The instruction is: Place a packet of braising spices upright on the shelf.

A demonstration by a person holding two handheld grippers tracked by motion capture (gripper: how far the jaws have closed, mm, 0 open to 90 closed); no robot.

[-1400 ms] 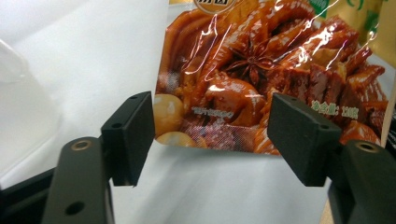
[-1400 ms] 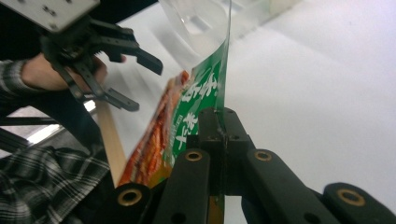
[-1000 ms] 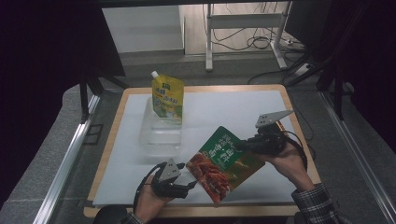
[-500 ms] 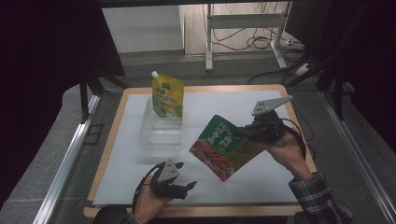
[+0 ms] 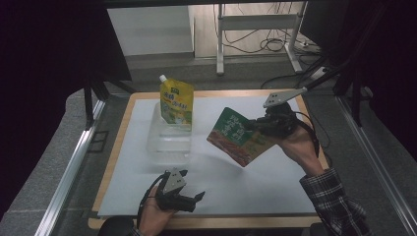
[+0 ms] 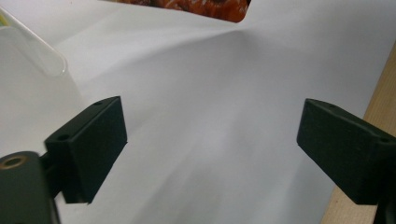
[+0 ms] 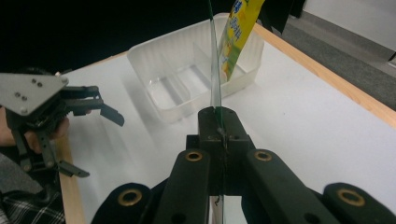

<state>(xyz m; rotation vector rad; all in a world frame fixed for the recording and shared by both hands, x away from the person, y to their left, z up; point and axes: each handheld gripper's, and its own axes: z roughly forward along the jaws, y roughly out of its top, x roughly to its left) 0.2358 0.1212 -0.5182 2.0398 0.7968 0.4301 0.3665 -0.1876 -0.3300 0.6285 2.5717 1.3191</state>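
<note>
Right claw (image 5: 253, 126) pinches the green pouch (image 5: 238, 135) edge; left claw (image 5: 197, 195) gapes empty below it.

The left gripper (image 5: 189, 196) lies low at the near edge, held in the left hand (image 5: 155, 211), its jaws just opened wide with nothing between them. The right gripper (image 5: 255, 125) is raised at the right, jaws clamped tight, forearm slanting in from the near right corner.

Green pouch (image 6: 187, 5) cut off by the top edge in the left gripper view, seen edge-on (image 7: 215, 70) in the right gripper view; print too small to read. Clear tray (image 6: 28, 51) cropped at left.
</note>
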